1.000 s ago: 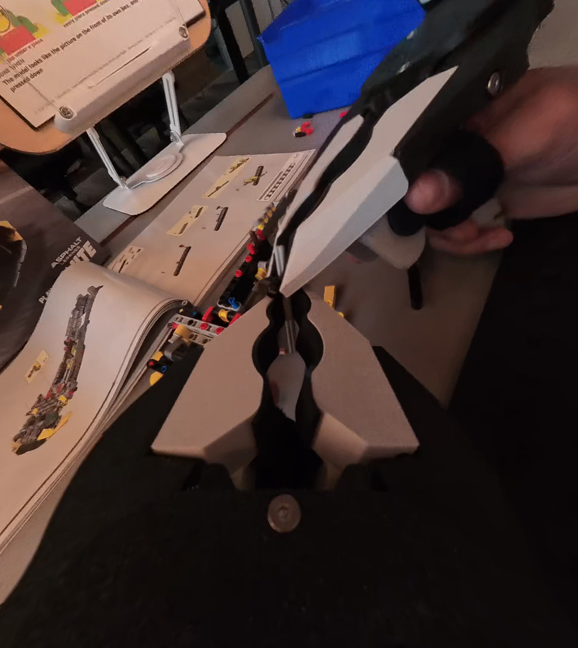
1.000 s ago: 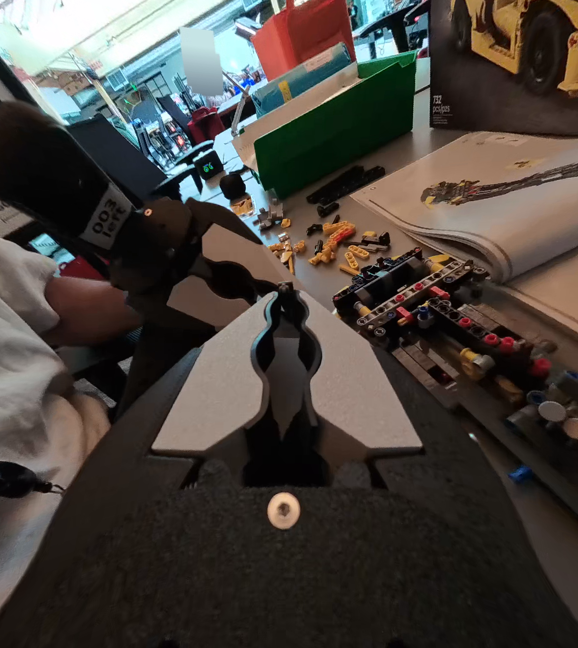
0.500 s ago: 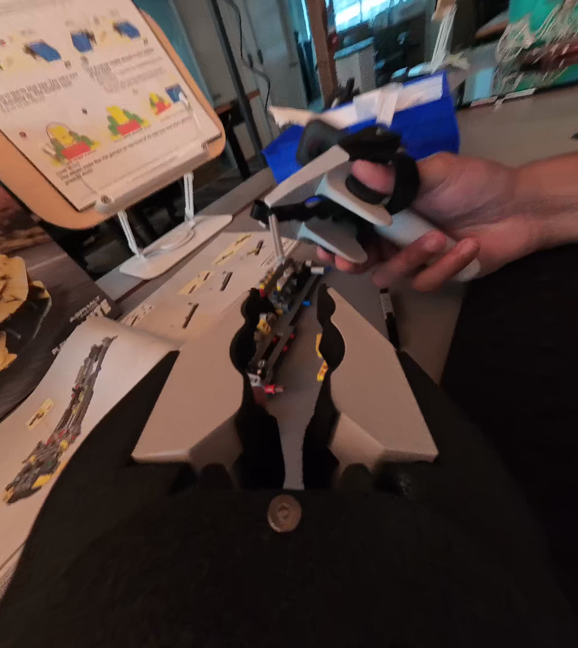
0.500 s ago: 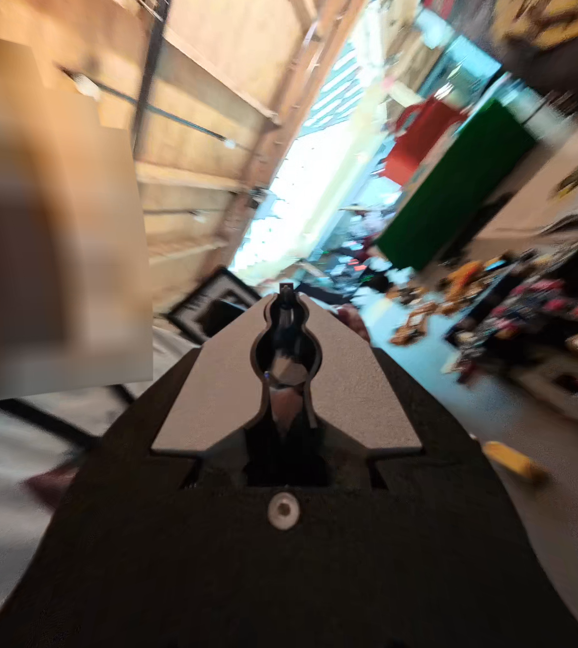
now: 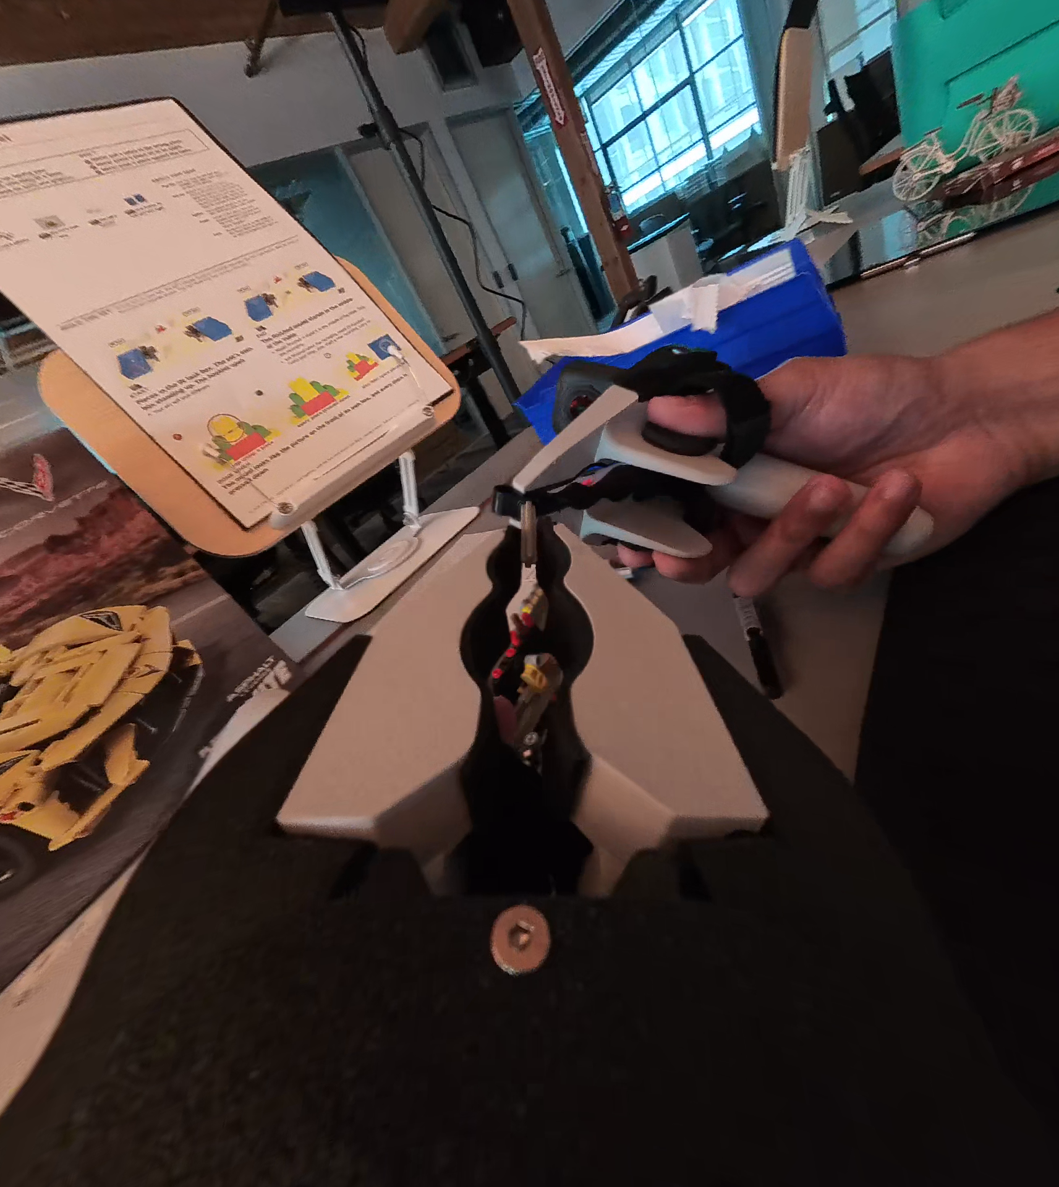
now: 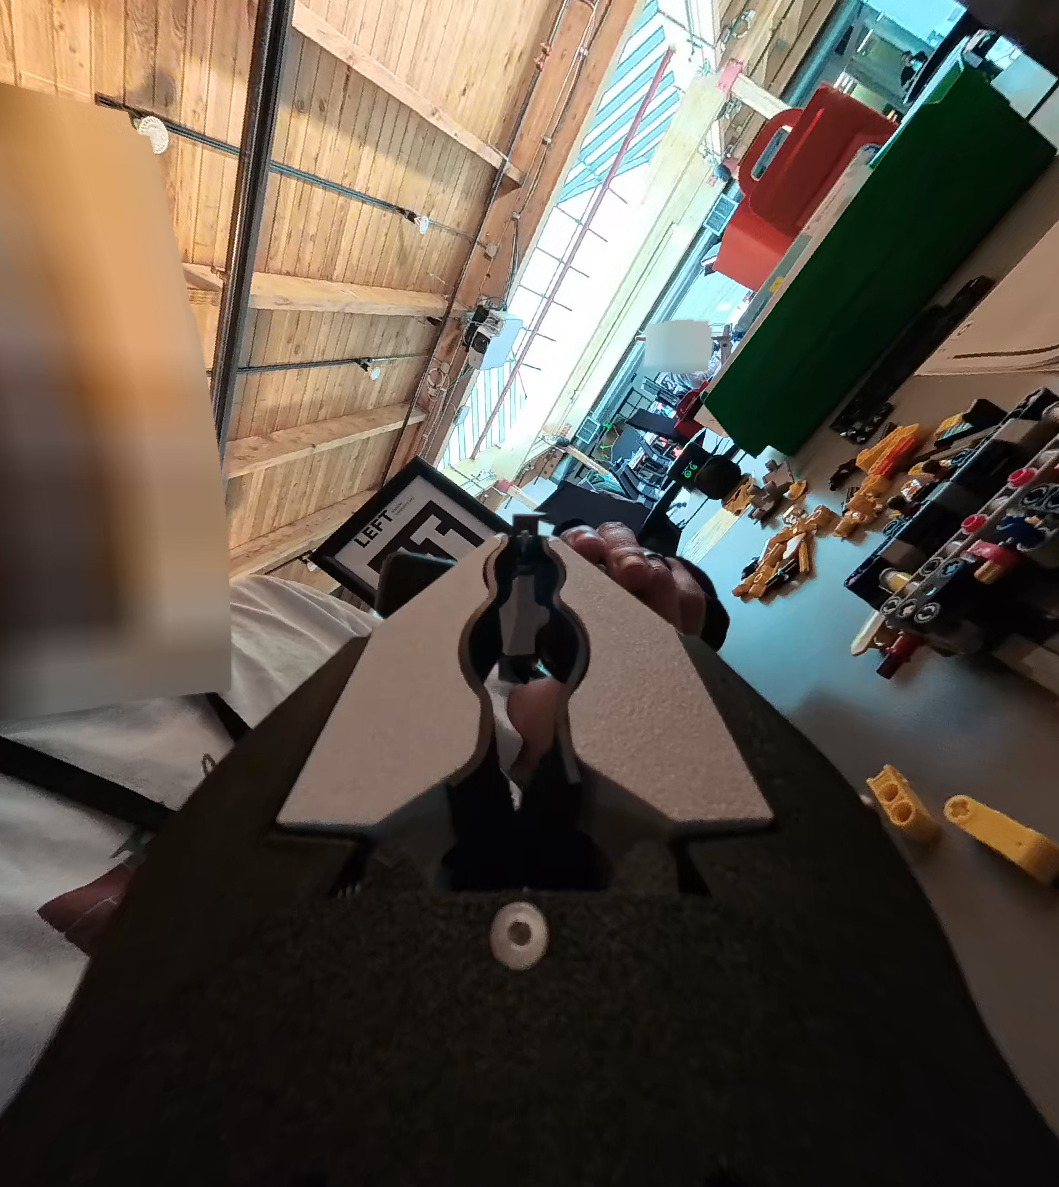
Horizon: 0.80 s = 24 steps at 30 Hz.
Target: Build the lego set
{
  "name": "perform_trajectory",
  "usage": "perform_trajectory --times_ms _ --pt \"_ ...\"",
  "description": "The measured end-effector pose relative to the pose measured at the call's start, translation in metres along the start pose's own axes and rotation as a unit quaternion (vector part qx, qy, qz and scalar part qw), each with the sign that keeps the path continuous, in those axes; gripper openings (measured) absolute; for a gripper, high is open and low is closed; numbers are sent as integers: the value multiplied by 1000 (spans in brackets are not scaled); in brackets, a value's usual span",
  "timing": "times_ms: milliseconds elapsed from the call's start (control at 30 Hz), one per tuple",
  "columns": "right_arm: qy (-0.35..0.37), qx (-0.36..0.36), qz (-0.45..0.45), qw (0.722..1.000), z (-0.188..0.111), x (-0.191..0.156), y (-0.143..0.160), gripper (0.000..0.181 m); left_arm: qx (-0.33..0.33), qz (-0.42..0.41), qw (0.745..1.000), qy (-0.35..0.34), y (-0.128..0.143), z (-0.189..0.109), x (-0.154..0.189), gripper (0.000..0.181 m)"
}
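Left wrist view: the left gripper [image 5: 530, 565], which a second ago pinched the grey axle [image 5: 528, 538] together with the right gripper [image 5: 517, 501], has since parted its fingers narrowly and now grips nothing. The right gripper, raised off the table [image 6: 790, 706], keeps the axle clamped at its tips. The handover reads as complete. The lego chassis [image 6: 995, 546] lies on the table beside loose yellow pieces [image 6: 796, 552], awaiting the axle.
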State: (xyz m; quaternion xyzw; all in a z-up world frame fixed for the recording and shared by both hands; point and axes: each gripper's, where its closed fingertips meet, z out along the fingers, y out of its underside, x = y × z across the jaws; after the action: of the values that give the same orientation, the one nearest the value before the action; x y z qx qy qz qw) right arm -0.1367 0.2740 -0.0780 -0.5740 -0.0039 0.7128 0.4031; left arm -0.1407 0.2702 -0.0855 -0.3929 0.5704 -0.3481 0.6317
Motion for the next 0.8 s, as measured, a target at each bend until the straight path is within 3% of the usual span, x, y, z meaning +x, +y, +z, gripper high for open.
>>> perform_trajectory --times_ms 800 --pt "12 -38 6 999 -2 4 12 6 -21 -18 999 44 6 -4 10 2"
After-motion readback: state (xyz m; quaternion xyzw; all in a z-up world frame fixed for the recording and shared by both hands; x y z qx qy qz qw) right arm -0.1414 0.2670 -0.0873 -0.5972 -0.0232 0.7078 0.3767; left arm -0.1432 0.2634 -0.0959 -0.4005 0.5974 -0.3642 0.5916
